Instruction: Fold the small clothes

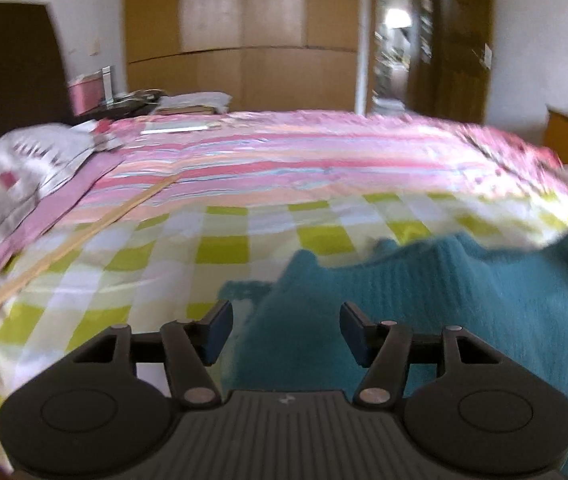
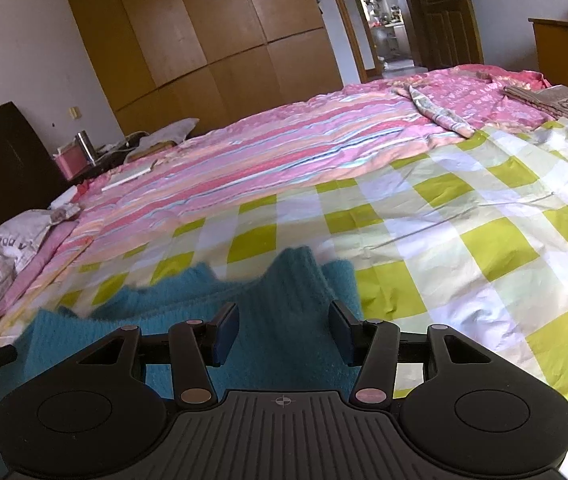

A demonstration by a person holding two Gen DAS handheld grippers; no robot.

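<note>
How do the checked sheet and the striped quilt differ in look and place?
The checked sheet has green and white squares; the striped quilt has pink bands. The sheet lies near the grippers with the teal knit on it; the quilt lies farther off, toward the wardrobe. Both are spread flat on the bed.

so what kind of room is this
Most likely a home bedroom: a large bed under a green-and-white checked sheet, a tall wooden wardrobe against the wall, and a teal knitted garment laid out on the bed.
</note>
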